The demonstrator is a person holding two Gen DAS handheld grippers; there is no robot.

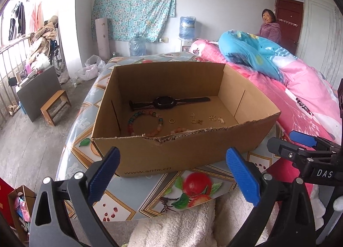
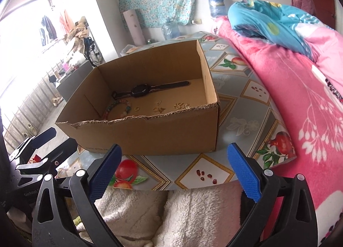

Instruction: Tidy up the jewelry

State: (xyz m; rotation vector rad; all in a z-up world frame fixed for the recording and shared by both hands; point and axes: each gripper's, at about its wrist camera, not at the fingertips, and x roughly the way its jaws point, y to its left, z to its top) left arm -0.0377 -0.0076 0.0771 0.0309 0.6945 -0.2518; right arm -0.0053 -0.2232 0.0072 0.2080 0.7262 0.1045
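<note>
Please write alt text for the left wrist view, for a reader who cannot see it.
An open cardboard box sits on a fruit-patterned table, holding a black watch, a bead bracelet and small gold pieces. The left gripper is open and empty in front of it, and the right gripper shows at the right edge.

White walls, floral cloth (image 1: pixel 135 9) hung up, bright window (image 2: pixel 23 21) w/ railing, grey floor (image 1: pixel 32 139), brown door (image 1: pixel 288 21)

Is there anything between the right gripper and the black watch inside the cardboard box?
Yes: the box's torn near wall stands between the open right gripper and the black watch on the box floor. The brown cardboard box is open above.
</note>
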